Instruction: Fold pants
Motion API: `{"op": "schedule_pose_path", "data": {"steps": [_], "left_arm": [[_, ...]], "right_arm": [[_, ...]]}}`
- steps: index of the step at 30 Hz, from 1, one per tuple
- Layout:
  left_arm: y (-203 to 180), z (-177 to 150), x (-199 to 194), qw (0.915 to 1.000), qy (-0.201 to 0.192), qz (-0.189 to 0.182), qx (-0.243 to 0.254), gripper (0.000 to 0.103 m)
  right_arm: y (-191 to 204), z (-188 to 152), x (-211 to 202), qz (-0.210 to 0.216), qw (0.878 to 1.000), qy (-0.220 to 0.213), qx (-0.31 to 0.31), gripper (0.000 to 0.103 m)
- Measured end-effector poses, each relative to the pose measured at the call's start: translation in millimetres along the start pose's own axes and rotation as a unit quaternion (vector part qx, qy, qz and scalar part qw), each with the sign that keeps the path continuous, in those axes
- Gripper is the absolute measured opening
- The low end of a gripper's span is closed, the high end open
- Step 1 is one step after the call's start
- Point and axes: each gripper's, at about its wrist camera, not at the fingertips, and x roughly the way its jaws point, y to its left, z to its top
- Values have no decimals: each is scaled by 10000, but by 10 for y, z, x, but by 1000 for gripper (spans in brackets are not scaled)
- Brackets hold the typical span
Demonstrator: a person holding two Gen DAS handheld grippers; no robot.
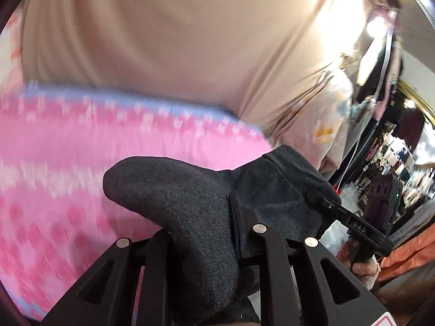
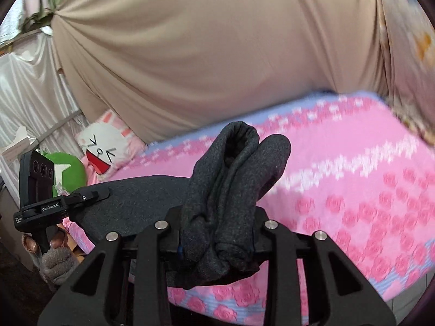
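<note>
Right wrist: dark grey pants point(image 2: 231, 190) bunched, clamped in both tools, above pink bedspread point(image 2: 353, 190).

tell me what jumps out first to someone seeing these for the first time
The dark grey pants, bunched up and clamped in the right gripper at centre, with the left gripper pinching another part. Beneath lies a bright pink rose-patterned blanket, and a white cartoon-face pillow sits at the far left.

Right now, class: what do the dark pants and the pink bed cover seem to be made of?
Dark pants: probably soft knit or fleece, matte charcoal; a heathered, fuzzy surface bunching in thick rolls. Pink bed cover: seemingly printed woven cloth, matte, with a flat rose pattern; blur hides the weave.
</note>
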Motion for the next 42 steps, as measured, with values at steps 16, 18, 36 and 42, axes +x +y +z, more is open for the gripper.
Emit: {"op": "schedule_pose_path", "data": {"steps": [16, 18, 36, 42], "left_arm": [[-29, 1685, 121, 9708, -1958, 782, 1141, 15], [190, 1863, 435, 9722, -1877, 876, 1095, 15], [2089, 1527, 2368, 9800, 296, 1895, -531, 35], [1954, 1734, 2619, 9765, -61, 2112, -423, 88]], "right_arm": [[-19, 1720, 1060, 573, 9843, -1586, -517, 30], [-205, 1854, 1438, 591, 9860, -1514, -374, 30], [-1074, 1306, 3318, -748, 9952, 511, -360, 32], [-1165, 1059, 4139, -1089, 9829, 1445, -341, 29]]}}
